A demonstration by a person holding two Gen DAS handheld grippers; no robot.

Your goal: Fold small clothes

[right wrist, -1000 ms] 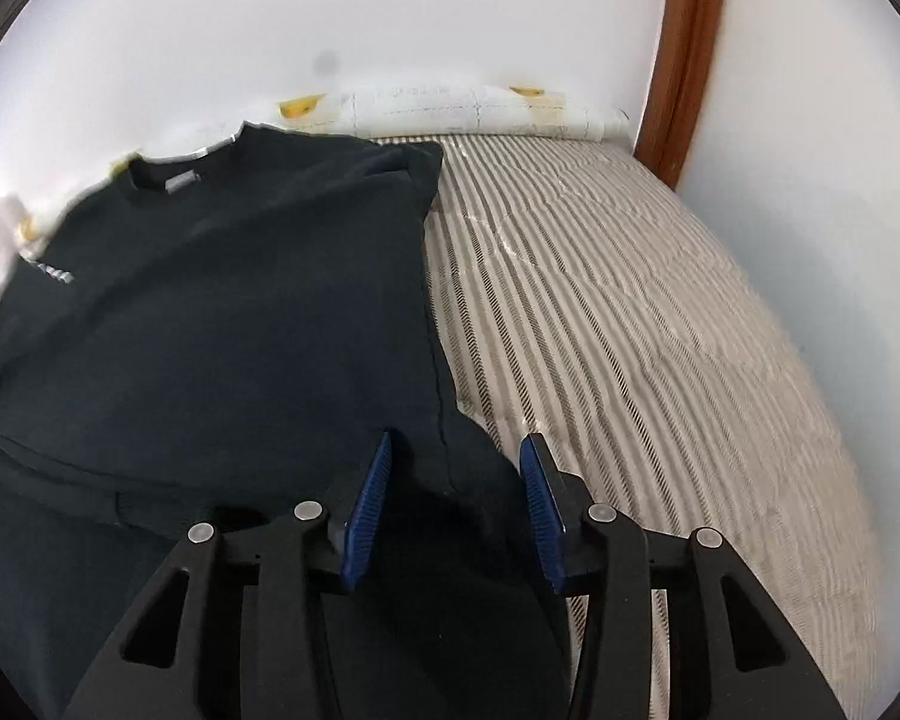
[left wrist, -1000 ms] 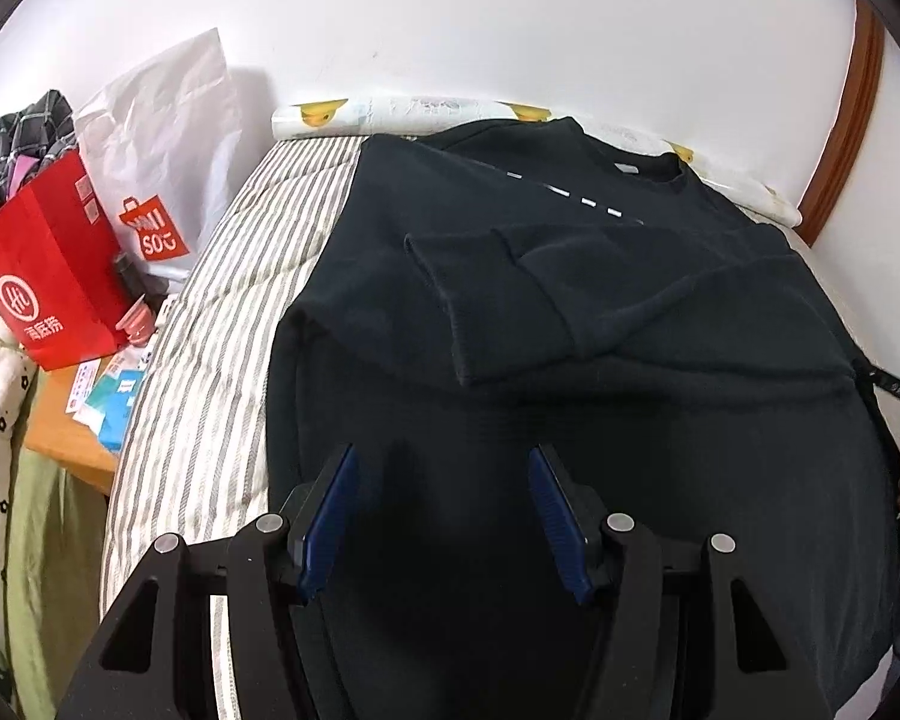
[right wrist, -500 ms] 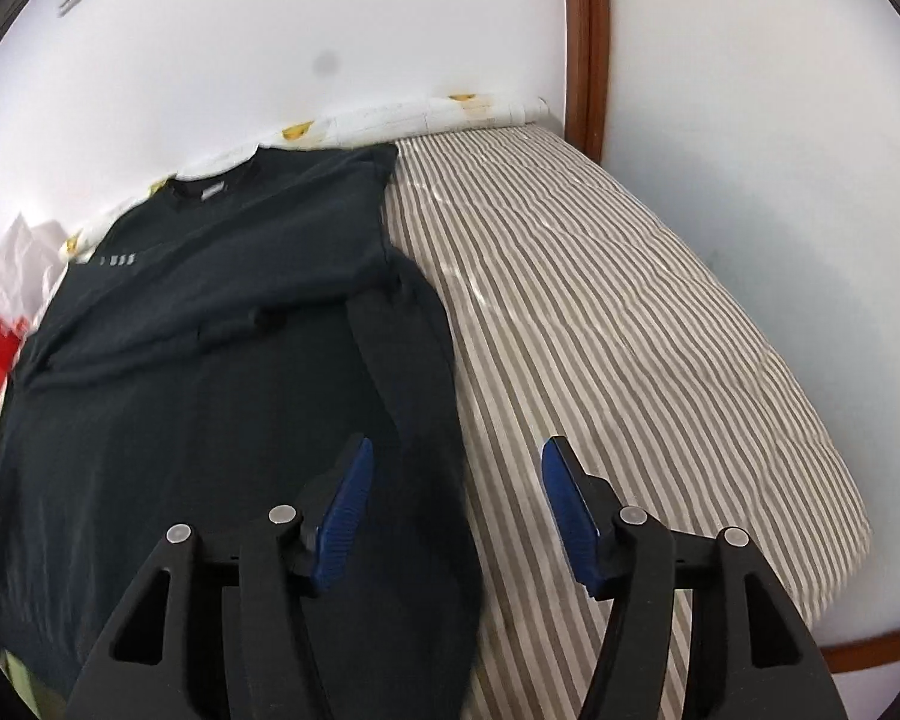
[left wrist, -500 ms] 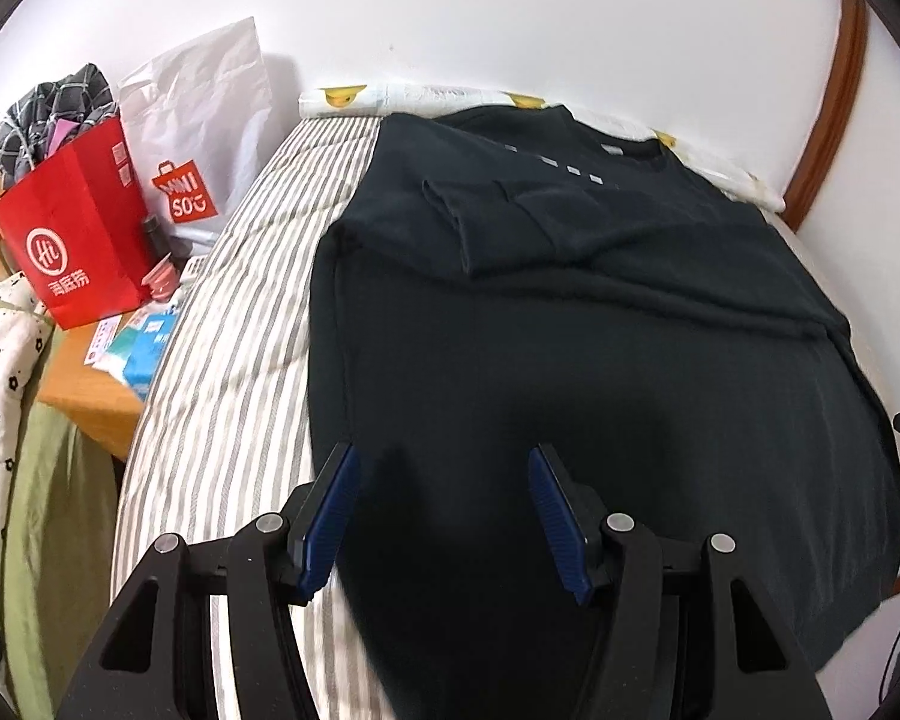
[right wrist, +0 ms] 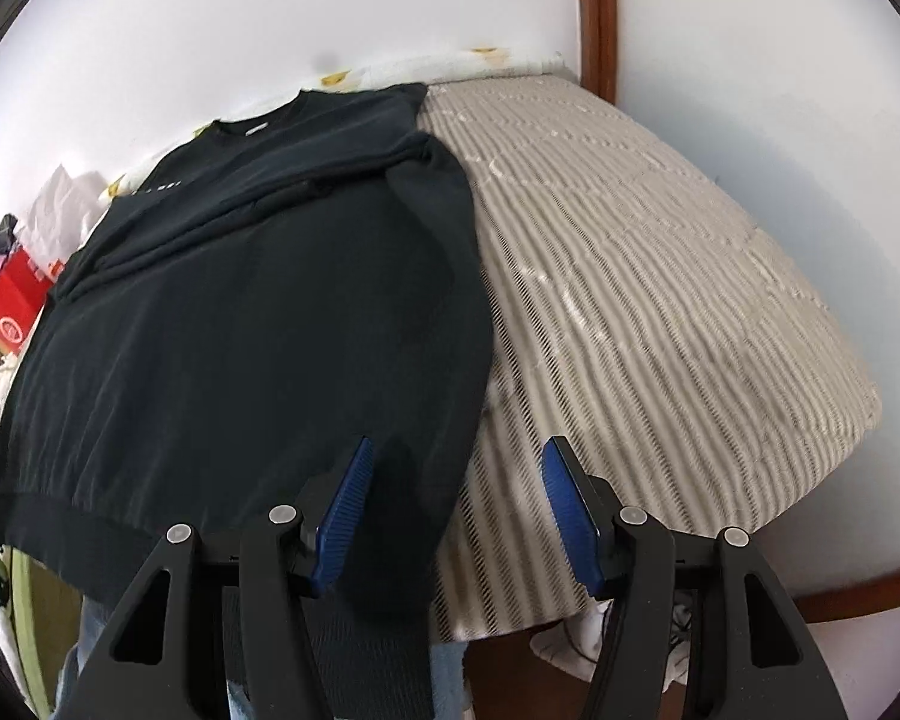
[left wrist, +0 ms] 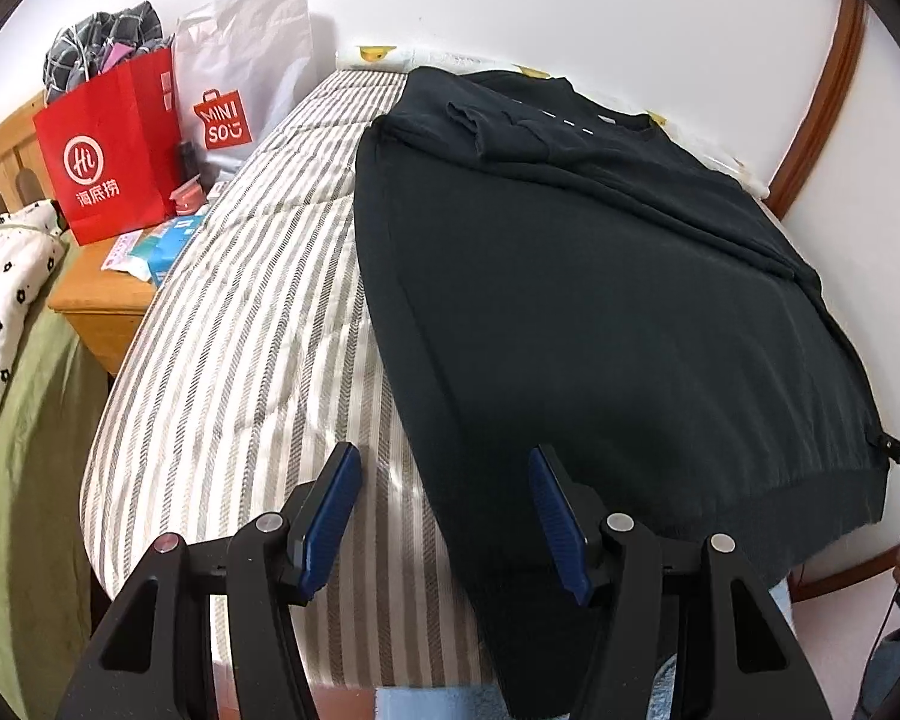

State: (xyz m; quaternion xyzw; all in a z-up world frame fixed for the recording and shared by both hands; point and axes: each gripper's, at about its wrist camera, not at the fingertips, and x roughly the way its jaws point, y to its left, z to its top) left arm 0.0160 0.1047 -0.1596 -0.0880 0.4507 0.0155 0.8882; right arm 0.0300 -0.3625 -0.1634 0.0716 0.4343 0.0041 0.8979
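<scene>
A black sweatshirt point(left wrist: 600, 300) is lying flat on a striped bed point(left wrist: 252, 312), filling the centre and right of the left wrist view, its neck toward the white wall at the top and its hem hanging over the near edge at the lower right. Both sleeves are lying folded across its chest. In the right wrist view the same sweatshirt point(right wrist: 240, 324) is covering the left half of the frame, with bare striped bed point(right wrist: 660, 312) to its right.

The left gripper point(left wrist: 444, 513) is hovering at the bottom of its frame, its blue pads apart and clamping nothing, just over the garment's left edge. The right gripper point(right wrist: 459, 507) is hovering likewise at the bottom centre, its jaws having just been opening, now standing apart with nothing pressed between them, above the garment's lower right corner.

At the upper left of the left wrist view, a red paper bag point(left wrist: 111, 150) and a white shopping bag point(left wrist: 240, 66) are standing on a wooden nightstand point(left wrist: 96, 294).
</scene>
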